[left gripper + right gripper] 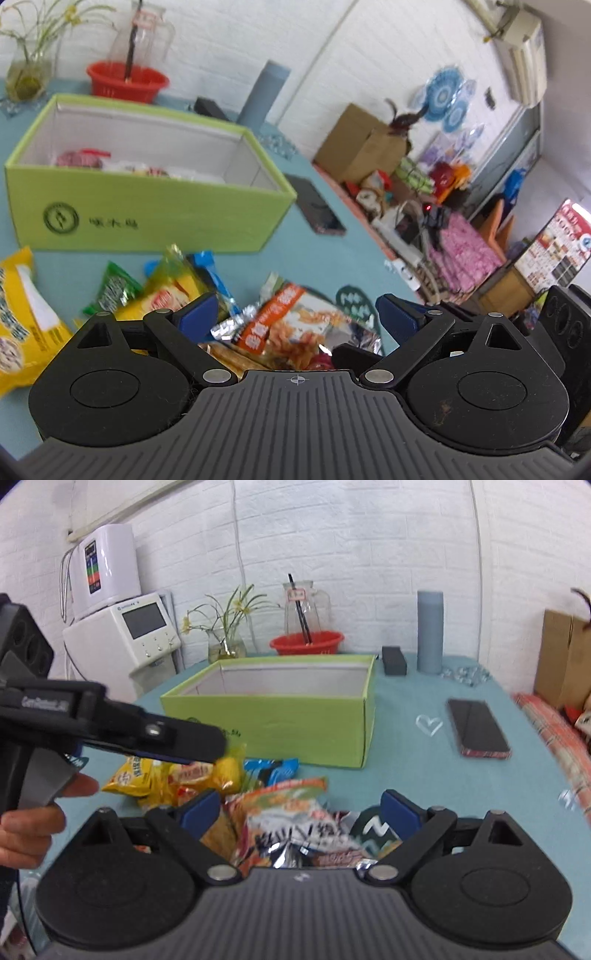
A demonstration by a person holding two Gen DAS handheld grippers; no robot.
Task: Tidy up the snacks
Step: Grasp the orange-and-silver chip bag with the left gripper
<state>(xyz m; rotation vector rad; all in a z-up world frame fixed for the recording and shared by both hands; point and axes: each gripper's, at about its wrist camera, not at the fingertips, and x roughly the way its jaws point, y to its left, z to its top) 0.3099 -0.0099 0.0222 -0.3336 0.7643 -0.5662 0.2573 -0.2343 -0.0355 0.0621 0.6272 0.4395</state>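
Note:
A green open box [147, 206] sits on the teal table and holds a few snack packets [85, 157]; it also shows in the right wrist view [295, 720]. A pile of loose snack packets lies in front of it. My left gripper [297, 314] is open above an orange packet [291, 321], with a yellow packet [173, 291] to its left. My right gripper [299, 812] is open over an orange-and-white packet [295, 812]. The left gripper [147, 734] reaches across the left of the right wrist view, above yellow packets [147, 775].
A large yellow bag [22, 317] lies at the left. A phone [478, 727] lies right of the box. A red basket [306, 642], glass jug, plant vase, grey cylinder [430, 631] and small black box stand behind. Clutter and cardboard boxes [362, 144] lie past the table's right edge.

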